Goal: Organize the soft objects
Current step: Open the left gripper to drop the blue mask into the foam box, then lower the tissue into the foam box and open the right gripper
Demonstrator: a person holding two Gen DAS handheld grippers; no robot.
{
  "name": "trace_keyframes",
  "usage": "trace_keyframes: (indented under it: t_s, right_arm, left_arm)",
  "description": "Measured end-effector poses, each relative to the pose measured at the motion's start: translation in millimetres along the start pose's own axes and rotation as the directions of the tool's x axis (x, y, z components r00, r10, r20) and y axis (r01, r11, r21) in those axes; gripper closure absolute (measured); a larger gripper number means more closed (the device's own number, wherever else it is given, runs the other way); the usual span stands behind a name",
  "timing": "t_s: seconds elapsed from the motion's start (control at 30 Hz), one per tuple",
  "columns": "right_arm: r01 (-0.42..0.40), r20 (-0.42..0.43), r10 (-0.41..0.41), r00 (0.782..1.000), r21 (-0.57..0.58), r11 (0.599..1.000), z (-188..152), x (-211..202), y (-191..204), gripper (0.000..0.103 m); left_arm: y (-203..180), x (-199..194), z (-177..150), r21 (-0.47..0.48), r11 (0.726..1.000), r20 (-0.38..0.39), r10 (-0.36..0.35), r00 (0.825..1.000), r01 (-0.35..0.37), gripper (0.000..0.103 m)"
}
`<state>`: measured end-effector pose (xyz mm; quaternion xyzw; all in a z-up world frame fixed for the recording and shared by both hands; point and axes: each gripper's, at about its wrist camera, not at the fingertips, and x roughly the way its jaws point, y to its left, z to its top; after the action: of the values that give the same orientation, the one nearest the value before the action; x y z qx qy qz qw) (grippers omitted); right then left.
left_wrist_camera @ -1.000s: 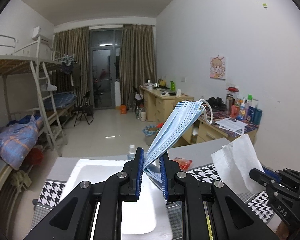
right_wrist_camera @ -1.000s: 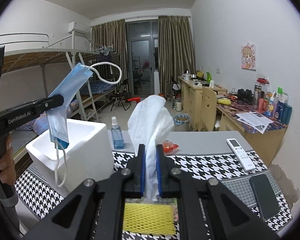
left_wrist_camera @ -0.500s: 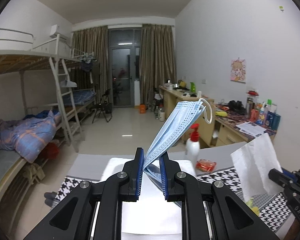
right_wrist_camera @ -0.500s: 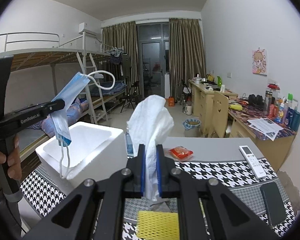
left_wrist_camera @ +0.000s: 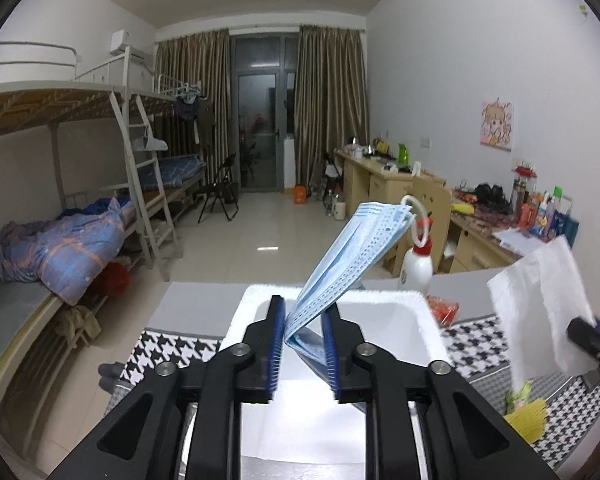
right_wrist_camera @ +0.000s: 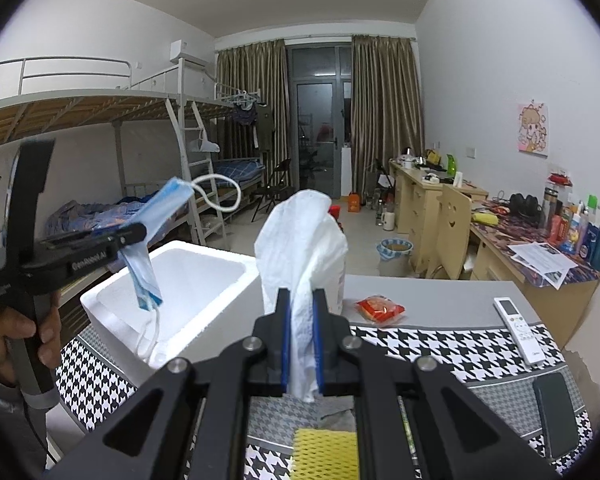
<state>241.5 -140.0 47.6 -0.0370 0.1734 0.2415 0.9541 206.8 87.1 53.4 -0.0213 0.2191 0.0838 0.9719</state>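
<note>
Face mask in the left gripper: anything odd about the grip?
The left gripper pinches the blue face mask by one folded corner, so it juts up askew; an ear loop dangles into the white foam box.

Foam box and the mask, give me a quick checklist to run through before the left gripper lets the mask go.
1. Left gripper has the face mask between its pads: ok.
2. Mask hangs over the open white foam box: ok; in the right wrist view its lower end and ear loop dangle above the cavity.
3. Box cavity free to take it: ok; the visible part shows nothing inside.
4. Right gripper keeps the white tissue pinched and clear of the box: ok.
5. Spray bottle behind the box clear of the drop: ok.
6. Upper ear loop free of the finger: cannot tell.
</note>
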Motion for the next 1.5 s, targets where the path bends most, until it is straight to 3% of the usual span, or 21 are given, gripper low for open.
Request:
trace_keyframes:
  t_s: [0.07,0.13,0.23,0.33,0.53,1.13,1.5]
  right_arm:
    - [0.0,-0.003,0.0,1.0,-0.002,1.0,0.8,1.6,1.0,0.09]
    - [0.008,-0.012,-0.008,1.0,-0.009,1.0,1.0,4.7,2.8,0.09]
    - [0.006,-0.021,-0.006,1.0,-0.008,1.0,1.9,7.9,5.1,0.09]
    - [0.003,-0.018,-0.003,1.0,-0.014,1.0,3.3,8.9,8.9,0.09]
    - [-0.012,-0.012,0.012,1.0,-0.03,0.999,7.9,10.8,19.4,0.09]
    - [-0.094,0.003,0.095,0.996,-0.077,0.993,19.3,15.5,42.8,0.09]
    - [-0.13,-0.005,0.131,0.991,-0.104,0.986,24.7,22.1,54.9,0.09]
  left_arm:
    - [3.8,2.2,-3.1,-0.006,1.0,-0.011,0.001,1.0,-0.001,0.052]
    - [7.6,2.1,-5.9,-0.019,1.0,-0.012,0.008,1.0,-0.009,0.038]
    - [13.3,-0.3,-8.5,-0.025,0.999,-0.007,0.022,1.0,-0.022,0.032]
    - [17.3,-4.4,-10.6,-0.036,0.999,0.007,0.027,1.0,-0.026,0.017]
    - [28.4,-15.7,-13.1,-0.037,0.998,0.054,0.057,0.997,-0.055,0.001]
    - [54.9,-48.8,-31.0,-0.074,0.988,0.114,0.14,0.984,-0.132,0.001]
    - [67.8,-58.3,-44.2,-0.095,0.986,0.115,0.146,0.983,-0.135,0.001]
